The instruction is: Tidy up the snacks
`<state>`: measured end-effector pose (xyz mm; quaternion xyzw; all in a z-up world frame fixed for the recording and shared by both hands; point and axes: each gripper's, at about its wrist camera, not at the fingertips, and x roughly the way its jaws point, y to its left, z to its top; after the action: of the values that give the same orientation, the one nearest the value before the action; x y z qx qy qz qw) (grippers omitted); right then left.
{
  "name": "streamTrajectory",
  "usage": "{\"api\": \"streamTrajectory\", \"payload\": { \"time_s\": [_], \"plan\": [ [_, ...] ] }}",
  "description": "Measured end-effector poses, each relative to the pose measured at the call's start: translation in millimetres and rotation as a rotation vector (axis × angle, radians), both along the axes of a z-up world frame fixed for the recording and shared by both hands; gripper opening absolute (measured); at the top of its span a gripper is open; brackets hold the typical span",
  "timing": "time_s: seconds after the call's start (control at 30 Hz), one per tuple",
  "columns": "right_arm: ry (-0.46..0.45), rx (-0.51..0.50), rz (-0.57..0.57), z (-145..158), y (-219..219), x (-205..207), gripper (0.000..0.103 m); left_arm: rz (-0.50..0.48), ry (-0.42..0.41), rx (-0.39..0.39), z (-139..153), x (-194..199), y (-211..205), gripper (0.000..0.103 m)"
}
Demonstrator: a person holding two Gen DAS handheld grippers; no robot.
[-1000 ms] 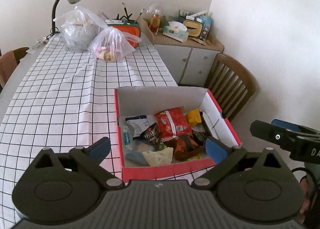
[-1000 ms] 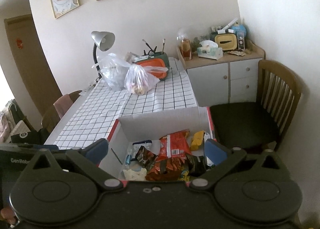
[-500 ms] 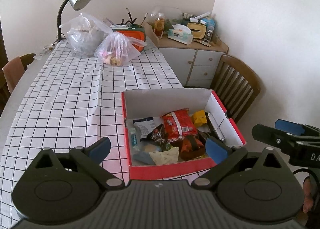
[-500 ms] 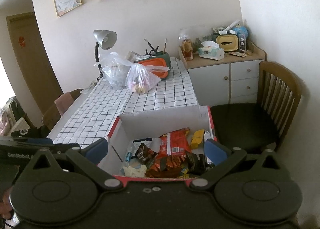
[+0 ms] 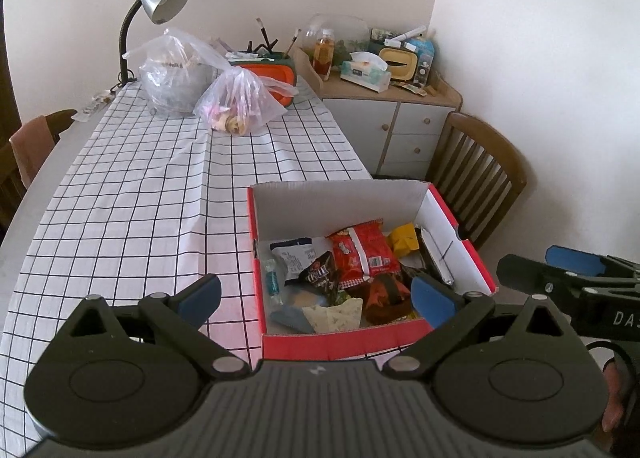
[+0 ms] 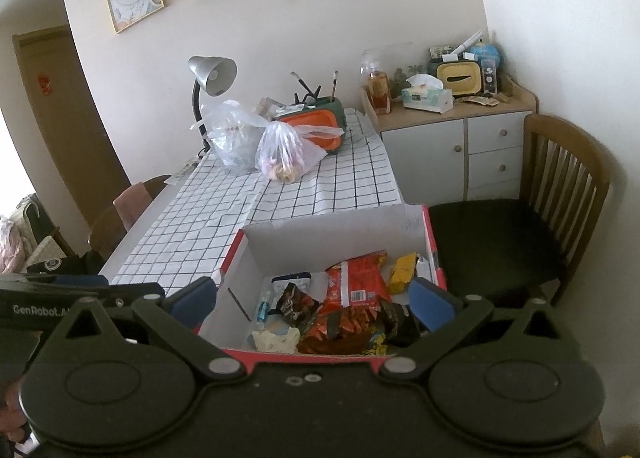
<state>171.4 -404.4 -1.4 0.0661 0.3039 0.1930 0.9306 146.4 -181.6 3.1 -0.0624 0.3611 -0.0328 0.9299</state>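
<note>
what changed: both views have pulled back and up a bit in the last second, so more table shows and the box sits lower, looks like lining up, nothing grabbed yet
left tongs (image 5: 316, 292): spread wide, empty, hovering by the box's near-left corner
right tongs (image 6: 312, 298): also wide, empty, over the near edge
snacks: piled loose in the red box (image 5: 340, 342) on the table (image 5: 140, 194), red bag (image 5: 362, 254) on top
hard to see: bottom packets overlap, labels too blurry, right tongs cut off in the left view
</note>
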Motion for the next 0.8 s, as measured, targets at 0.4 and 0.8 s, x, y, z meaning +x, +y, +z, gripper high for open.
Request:
{"api": "streamTrajectory", "payload": {
  "time_s": [0.4,0.8],
  "plan": [
    [-0.002,0.001,0.006,-0.4,-1.2,1.7,0.103,0.012,-0.007,-0.001,3.3,2.4,-2.1,0.102],
    [0.020,0.001,0.006,-5.7,0.3,6.9,0.103,0.022,0.003,-0.005,-0.4,4.9,-5.8,0.102]
  ]
}}
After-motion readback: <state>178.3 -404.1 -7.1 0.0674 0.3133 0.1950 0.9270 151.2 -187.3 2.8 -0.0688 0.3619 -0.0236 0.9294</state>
